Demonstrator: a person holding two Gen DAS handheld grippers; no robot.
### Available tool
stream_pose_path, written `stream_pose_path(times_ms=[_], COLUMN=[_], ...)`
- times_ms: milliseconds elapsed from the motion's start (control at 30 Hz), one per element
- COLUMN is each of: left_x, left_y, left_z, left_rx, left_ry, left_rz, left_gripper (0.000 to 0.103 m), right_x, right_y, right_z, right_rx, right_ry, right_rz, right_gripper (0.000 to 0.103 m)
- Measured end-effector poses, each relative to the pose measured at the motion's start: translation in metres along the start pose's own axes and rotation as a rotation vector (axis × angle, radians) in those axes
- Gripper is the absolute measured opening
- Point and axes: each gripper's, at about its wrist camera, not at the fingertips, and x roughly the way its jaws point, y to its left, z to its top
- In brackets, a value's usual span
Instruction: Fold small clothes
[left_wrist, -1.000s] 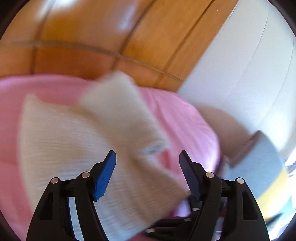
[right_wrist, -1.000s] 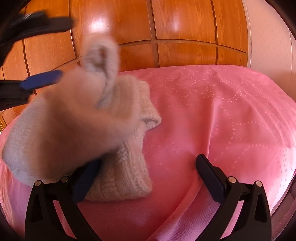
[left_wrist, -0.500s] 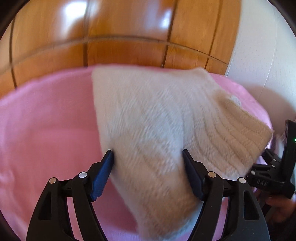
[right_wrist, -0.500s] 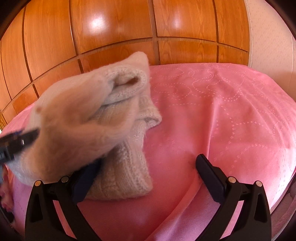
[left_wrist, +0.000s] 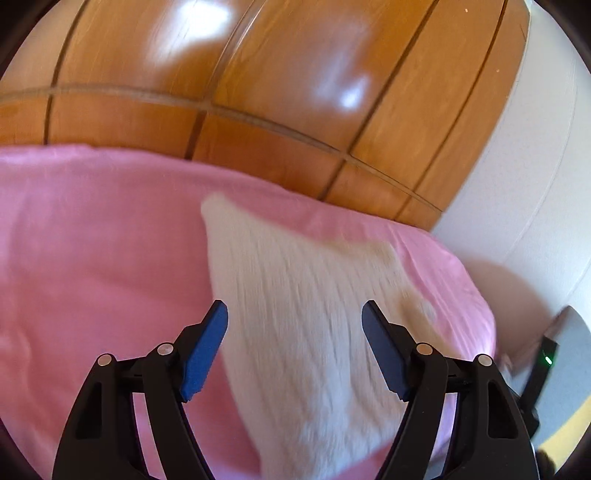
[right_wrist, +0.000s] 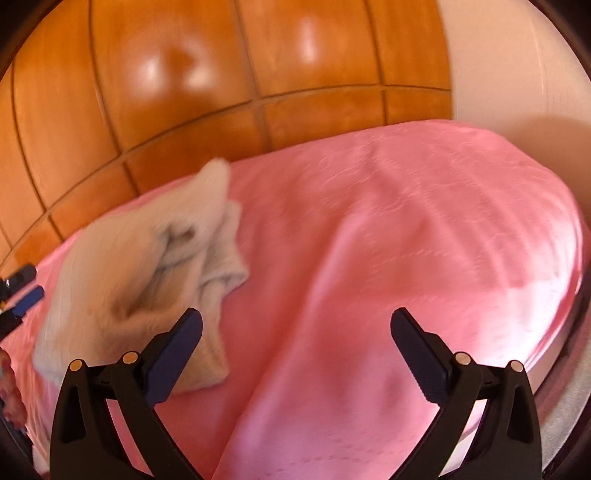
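A cream knitted garment (left_wrist: 306, 325) lies folded on the pink bedspread (left_wrist: 92, 258). My left gripper (left_wrist: 293, 350) is open and empty, and the garment lies on the bed beyond its wide-apart fingers. In the right wrist view the same garment (right_wrist: 147, 266) lies bunched at the left, with folds on top. My right gripper (right_wrist: 295, 354) is open and empty, over the pink bedspread (right_wrist: 406, 240), to the right of the garment. The left gripper's blue fingertips (right_wrist: 27, 301) show at the far left edge. Both views are blurred by motion.
A glossy wooden panelled headboard (left_wrist: 221, 92) runs behind the bed. A white wall (left_wrist: 535, 184) stands at the right. The bed's right edge (right_wrist: 569, 295) drops off. A dark device with a green light (left_wrist: 546, 358) shows at the lower right.
The garment was held up and swinging in front of both cameras; now it lies on the bed. Both grippers have drawn back from it and stand open.
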Motion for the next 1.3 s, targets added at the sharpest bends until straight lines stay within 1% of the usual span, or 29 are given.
stream_pose_path(times_ms=[33,100,167,200,233,267,300,367,400,433,467,500,567,600,667,700,733,800,833,867,967,1000,1033,1067,1100,1133,1200,1267,1300], left_x=[0.007,0.026,0.044,0.051,0.06,0.066,0.073,0.071,0.068,0.066,0.063,0.056,0.044,0.038,0.035,0.035,0.037,0.042,0.043,0.042,0.04,0.04,0.039,0.039,0.039,0.039,0.04,0.04,0.04], left_y=[-0.004,-0.015,-0.027,-0.029,-0.032,-0.031,-0.027,-0.017,-0.012,-0.007,-0.001,0.009,0.02,0.024,0.022,0.02,0.017,0.013,0.01,0.008,0.003,0.003,0.004,0.005,0.005,0.007,0.008,0.007,0.008], left_z=[0.007,0.02,0.025,0.024,0.02,0.018,0.012,-0.001,-0.007,-0.011,-0.015,-0.021,-0.029,-0.033,-0.038,-0.038,-0.037,-0.034,-0.034,-0.033,-0.034,-0.034,-0.034,-0.034,-0.033,-0.033,-0.034,-0.034,-0.034], left_rx=[0.007,0.056,0.119,0.149,0.189,0.215,0.245,0.274,0.288,0.291,0.279,0.246,0.206,0.202,0.23,0.246,0.251,0.242,0.238,0.237,0.256,0.261,0.26,0.254,0.244,0.232,0.228,0.232,0.233], left_ry=[0.002,0.035,0.071,0.087,0.1,0.111,0.131,0.117,0.106,0.105,0.105,0.107,0.099,0.09,0.083,0.08,0.079,0.084,0.084,0.083,0.08,0.08,0.078,0.078,0.079,0.08,0.077,0.074,0.073], left_rz=[0.008,0.053,0.106,0.131,0.175,0.21,0.242,0.249,0.257,0.265,0.269,0.265,0.265,0.272,0.275,0.279,0.281,0.28,0.288,0.302,0.325,0.328,0.334,0.334,0.33,0.326,0.336,0.338,0.339], left_gripper=[0.074,0.074,0.074,0.074,0.074,0.071,0.071,0.071,0.071,0.071,0.072,0.072,0.072,0.071,0.072,0.072,0.072,0.072,0.072,0.072,0.072,0.074,0.075,0.076,0.076,0.076,0.078,0.078,0.078], right_x=[0.0,0.001,0.006,0.009,0.019,0.028,0.037,0.057,0.067,0.081,0.09,0.094,0.088,0.083,0.077,0.081,0.087,0.105,0.111,0.111,0.097,0.091,0.082,0.072,0.06,0.05,0.026,0.02,0.019], right_y=[0.002,0.009,0.02,0.025,0.033,0.038,0.042,0.053,0.059,0.069,0.076,0.084,0.092,0.094,0.09,0.082,0.075,0.056,0.051,0.052,0.06,0.062,0.065,0.069,0.074,0.076,0.092,0.109,0.116], right_z=[0.006,0.021,0.039,0.044,0.055,0.062,0.069,0.076,0.075,0.069,0.063,0.052,0.036,0.029,0.019,0.019,0.022,0.029,0.032,0.034,0.036,0.038,0.041,0.042,0.046,0.046,0.051,0.051,0.049], right_rx=[-0.008,-0.016,-0.02,-0.025,-0.03,-0.031,-0.033,-0.046,-0.064,-0.097,-0.117,-0.124,-0.103,-0.099,-0.098,-0.083,-0.057,0.047,0.077,0.067,0.004,-0.009,-0.025,-0.041,-0.067,-0.088,-0.164,-0.226,-0.251], right_ry=[-0.002,-0.018,-0.037,-0.031,-0.008,0.013,0.031,0.066,0.101,0.172,0.215,0.239,0.224,0.216,0.179,0.169,0.177,0.216,0.235,0.236,0.209,0.203,0.186,0.159,0.112,0.079,-0.001,-0.028,-0.026], right_rz=[0.001,0.011,0.048,0.052,0.052,0.055,0.056,0.045,0.038,0.033,0.04,0.064,0.113,0.131,0.13,0.128,0.13,0.166,0.188,0.184,0.146,0.127,0.09,0.059,0.022,0.007,0.001,0.022,0.036], right_gripper=[0.101,0.101,0.101,0.101,0.101,0.101,0.101,0.101,0.101,0.101,0.101,0.101,0.101,0.101,0.101,0.101,0.101,0.101,0.101,0.101,0.101,0.101,0.101,0.101,0.101,0.101,0.101,0.101,0.101])
